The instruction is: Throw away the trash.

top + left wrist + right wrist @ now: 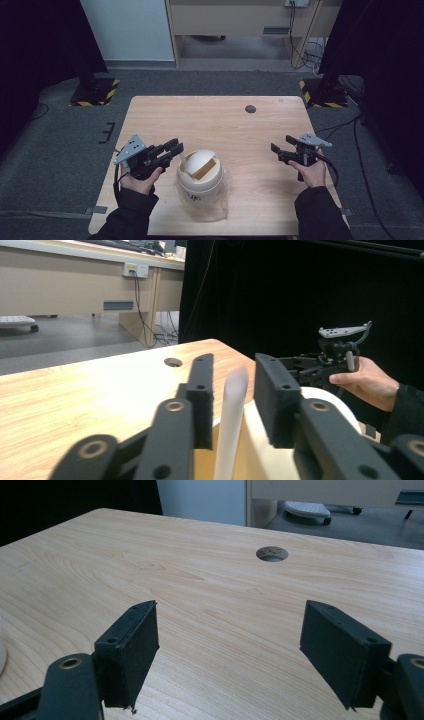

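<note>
Bin lid point(200, 167) — cream domed plastic; left claw point(234, 390) released astride upright flap point(233, 410); right claw point(230, 650) released.

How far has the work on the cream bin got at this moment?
Done: the bin stands upright on the table, its lid flap raised. In hand: the left gripper has that flap between its jaws, with gaps on both sides, so no grip. Left: closing on the flap or backing away. The right gripper waits open, apart.

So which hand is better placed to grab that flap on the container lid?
Probably left: the left gripper already has the white flap between its open jaws, while the right gripper hangs apart over bare table.
</note>
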### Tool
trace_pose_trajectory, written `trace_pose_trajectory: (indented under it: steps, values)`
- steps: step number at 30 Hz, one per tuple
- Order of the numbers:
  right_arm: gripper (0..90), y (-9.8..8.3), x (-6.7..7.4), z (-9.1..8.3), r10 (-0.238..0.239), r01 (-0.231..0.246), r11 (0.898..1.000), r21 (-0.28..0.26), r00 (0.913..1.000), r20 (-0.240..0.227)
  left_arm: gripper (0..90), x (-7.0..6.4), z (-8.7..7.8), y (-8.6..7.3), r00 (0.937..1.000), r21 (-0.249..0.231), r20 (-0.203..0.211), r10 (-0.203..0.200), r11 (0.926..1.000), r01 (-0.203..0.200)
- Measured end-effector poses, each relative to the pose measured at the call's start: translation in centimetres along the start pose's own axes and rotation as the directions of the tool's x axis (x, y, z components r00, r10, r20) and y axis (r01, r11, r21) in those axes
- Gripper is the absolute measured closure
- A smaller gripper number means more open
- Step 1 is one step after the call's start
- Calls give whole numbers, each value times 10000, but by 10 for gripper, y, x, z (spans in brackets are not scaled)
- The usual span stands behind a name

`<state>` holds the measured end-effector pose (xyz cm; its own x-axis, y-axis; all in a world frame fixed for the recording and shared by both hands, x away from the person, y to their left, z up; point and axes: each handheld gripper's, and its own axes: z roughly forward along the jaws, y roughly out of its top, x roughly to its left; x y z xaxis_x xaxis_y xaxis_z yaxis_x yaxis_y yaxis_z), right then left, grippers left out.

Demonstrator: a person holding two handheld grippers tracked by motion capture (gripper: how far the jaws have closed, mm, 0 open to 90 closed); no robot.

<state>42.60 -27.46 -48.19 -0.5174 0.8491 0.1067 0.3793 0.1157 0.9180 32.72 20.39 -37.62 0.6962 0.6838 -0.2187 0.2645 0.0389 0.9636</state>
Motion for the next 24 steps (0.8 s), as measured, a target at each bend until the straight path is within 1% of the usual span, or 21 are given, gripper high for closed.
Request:
trace_pose_trajectory:
  steps: [2, 3, 4, 5, 6, 8, 9, 10, 11, 12, 14, 15, 16, 17, 18, 19, 20, 21, 22, 23, 24]
  values:
    - [235, 0, 0, 0, 10, -10, 10000, -6, 10000, 3, 668, 1, -2, 0, 10000, -73, -43, -5, 10000, 5]
    - [234, 0, 0, 0, 5, -5, 10000, -14, 10000, 4, 644, 2, -5, 1, 10000, -138, -75, -1, 9999, 0]
    - [234, 0, -1, 0, -2, 2, 10000, -8, 10000, 2, 601, 3, -7, 1, 9999, -181, -139, 10, 9998, -12]
    - [234, 0, -1, 0, -2, 2, 10000, -8, 10000, 2, 601, 5, -9, 1, 9998, -241, -192, 27, 9997, -31]
    - [234, 0, -1, -1, -7, 7, 10000, 0, 10000, 16, 550, 7, -15, 2, 9995, -316, -311, 41, 9995, -51]
    - [234, 0, -1, -1, -14, 14, 10000, 10, 10000, 29, 511, 12, -21, 1, 9988, -435, -491, -12, 9991, -9]
    - [234, 0, -1, -1, -14, 14, 10000, 10, 10000, 29, 485, 12, -21, 1, 9988, -435, -491, -12, 9991, -9]
    - [234, 0, -2, -1, -30, 29, 10000, 24, 10000, 52, 468, 17, -28, 0, 9973, -559, -733, -65, 9984, 24]
    - [233, 0, -2, -1, -23, 23, 10000, 26, 10000, 65, 457, 20, -31, -1, 9961, -625, -881, -99, 9980, 44]
    - [233, 0, -2, -1, -23, 23, 10000, 26, 10000, 65, 446, 20, -31, -1, 9961, -625, -881, -99, 9980, 44]
    - [226, 0, -3, -1, -24, 24, 10000, 37, 10000, 94, 438, 28, -37, -5, 9923, -617, -1235, -95, 9981, 19]
    - [219, -1, -3, -1, -16, 15, 10000, 42, 9999, 133, 421, 33, -39, -10, 9894, -532, -1446, -165, 9985, 89]
    - [215, -1, -3, -1, -15, 15, 10000, 50, 9999, 154, 417, 41, -41, -17, 9850, -315, -1708, -242, 9993, 191]
    - [215, -1, -3, -1, -15, 15, 10000, 50, 9999, 154, 407, 41, -41, -17, 9850, -315, -1708, -242, 9993, 191]
    - [201, -2, -4, -1, 20, -22, 9999, 118, 9998, 205, 394, 51, -40, -27, 9792, 56, -2007, -297, 9995, 315]
    - [200, -2, -4, -1, 45, -48, 9999, 137, 9997, 235, 387, 57, -40, -34, 9754, 327, -2181, -310, 9987, 390]
    - [198, -3, -5, -1, 31, -36, 9998, 181, 9996, 270, 370, 61, -40, -38, 9726, 486, -2300, -350, 9977, 474]
    - [198, -3, -5, -1, 31, -36, 9998, 181, 9996, 270, 355, 61, -40, -38, 9726, 486, -2300, -350, 9977, 474]
    - [196, -3, -5, -1, 62, -68, 9997, 215, 9996, 292, 355, 69, -40, -46, 9656, 769, -2576, -352, 9954, 568]
    - [194, -4, -6, -1, 104, -114, 9996, 275, 9992, 389, 335, 73, -40, -50, 9612, 916, -2736, -364, 9938, 637]
    - [191, -4, -7, -1, 127, -142, 9993, 334, 9989, 452, 315, 81, -41, -56, 9527, 1148, -3016, -370, 9906, 749]
